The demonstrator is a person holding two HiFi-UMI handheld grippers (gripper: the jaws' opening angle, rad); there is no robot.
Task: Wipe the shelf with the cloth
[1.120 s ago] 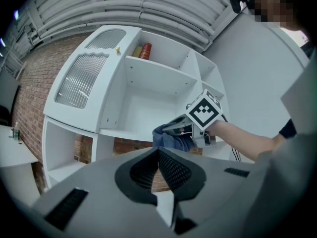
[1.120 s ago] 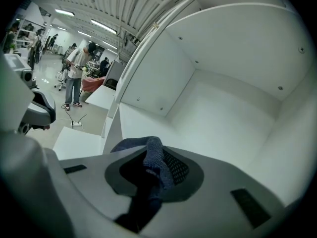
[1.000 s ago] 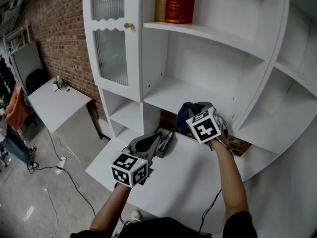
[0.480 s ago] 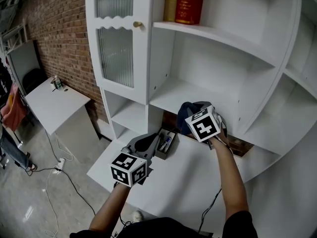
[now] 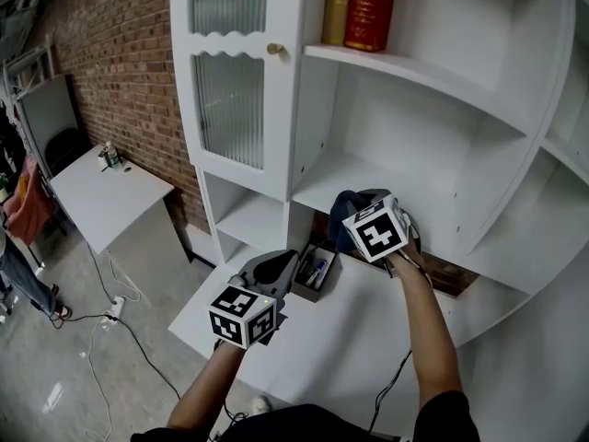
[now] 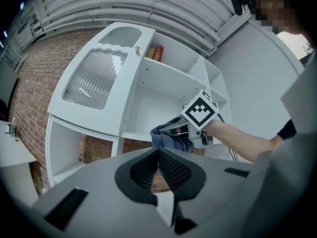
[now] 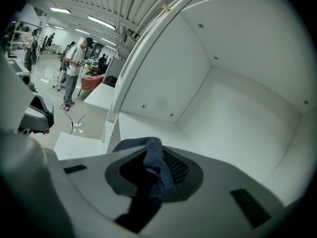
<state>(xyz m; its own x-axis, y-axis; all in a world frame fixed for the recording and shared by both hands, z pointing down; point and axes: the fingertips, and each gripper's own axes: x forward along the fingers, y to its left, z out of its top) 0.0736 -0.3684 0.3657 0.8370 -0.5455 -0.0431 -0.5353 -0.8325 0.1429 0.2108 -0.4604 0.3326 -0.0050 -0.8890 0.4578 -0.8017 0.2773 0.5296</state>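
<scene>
The right gripper holds the dark blue cloth pinched between its jaws, just at the front edge of the white shelf; I cannot tell if the cloth touches the shelf. The left gripper hangs over the bench near its left edge, jaws closed together at the tips with nothing between them, beside a small box with pens
</scene>
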